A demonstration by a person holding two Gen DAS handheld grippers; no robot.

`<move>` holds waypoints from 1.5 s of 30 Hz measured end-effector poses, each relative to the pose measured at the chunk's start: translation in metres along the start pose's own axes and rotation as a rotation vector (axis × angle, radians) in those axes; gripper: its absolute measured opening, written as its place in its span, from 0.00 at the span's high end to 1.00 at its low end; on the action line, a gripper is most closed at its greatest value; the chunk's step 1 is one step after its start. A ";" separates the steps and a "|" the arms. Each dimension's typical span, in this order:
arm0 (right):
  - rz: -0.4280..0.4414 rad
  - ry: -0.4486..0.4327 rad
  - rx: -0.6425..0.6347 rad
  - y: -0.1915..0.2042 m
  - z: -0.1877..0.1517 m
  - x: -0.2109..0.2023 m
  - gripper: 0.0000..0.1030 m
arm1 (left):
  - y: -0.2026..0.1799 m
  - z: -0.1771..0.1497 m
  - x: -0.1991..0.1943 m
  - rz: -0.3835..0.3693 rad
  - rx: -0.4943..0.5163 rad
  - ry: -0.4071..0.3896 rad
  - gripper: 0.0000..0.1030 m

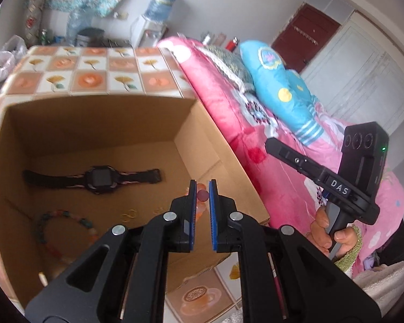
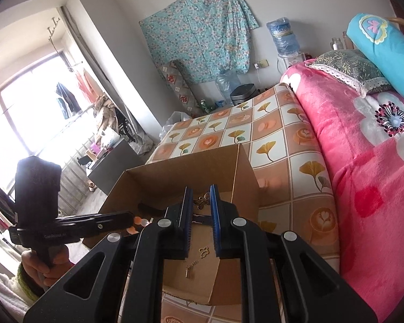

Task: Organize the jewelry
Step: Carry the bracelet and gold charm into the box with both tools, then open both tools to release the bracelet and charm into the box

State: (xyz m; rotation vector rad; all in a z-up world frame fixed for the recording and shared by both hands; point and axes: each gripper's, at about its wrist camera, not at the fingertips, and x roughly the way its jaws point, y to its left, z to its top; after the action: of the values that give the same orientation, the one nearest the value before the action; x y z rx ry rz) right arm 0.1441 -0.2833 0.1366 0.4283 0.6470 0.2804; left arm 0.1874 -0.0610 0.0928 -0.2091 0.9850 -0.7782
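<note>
Both sets of jaws stand nearly together. My left gripper (image 1: 202, 188) pinches a strand of orange and pink beads (image 1: 202, 195) between its blue pads, over the open cardboard box (image 1: 223, 158). My right gripper (image 2: 201, 195) is clamped on a brass butterfly pendant (image 2: 202, 201), above the near end of the same box; a fine chain (image 2: 191, 267) lies on a box flap below it, though I cannot tell whether it joins the pendant.

Inside the box, left wrist view: a black digital watch (image 1: 94, 179) lies flat on the floor, a multicoloured bead bracelet (image 1: 64, 231) nearer the front corner, small gold hoops (image 1: 129, 213) beside it.

Surface: the box sits on a bed sheet (image 2: 280, 145) checked in orange and white, printed with ginkgo leaves and coffee cups. A pink floral blanket (image 2: 363, 177) is heaped along one side of it, a turquoise pillow (image 1: 280, 86) on top.

Room: white walls, a teal floral cloth (image 2: 199, 37) pinned up, a water dispenser (image 2: 282, 40) below it, a bright window (image 2: 21, 118) with clothes hanging, a dark red door (image 1: 304, 36).
</note>
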 end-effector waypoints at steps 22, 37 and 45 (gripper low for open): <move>0.054 0.101 -0.053 0.004 0.016 0.011 0.87 | 0.020 -0.014 0.027 0.106 -0.082 0.056 0.79; -0.034 0.717 -0.314 0.057 0.016 0.158 0.87 | 0.055 -0.062 -0.121 0.398 -0.054 -0.232 0.40; -0.119 0.843 -0.351 0.070 -0.003 0.200 0.87 | 0.085 -0.083 -0.146 0.449 -0.109 -0.263 0.36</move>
State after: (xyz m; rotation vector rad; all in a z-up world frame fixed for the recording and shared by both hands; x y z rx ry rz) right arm 0.2876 -0.1453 0.0631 -0.0921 1.4130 0.4560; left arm 0.1167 0.1128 0.1022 -0.1701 0.7846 -0.2782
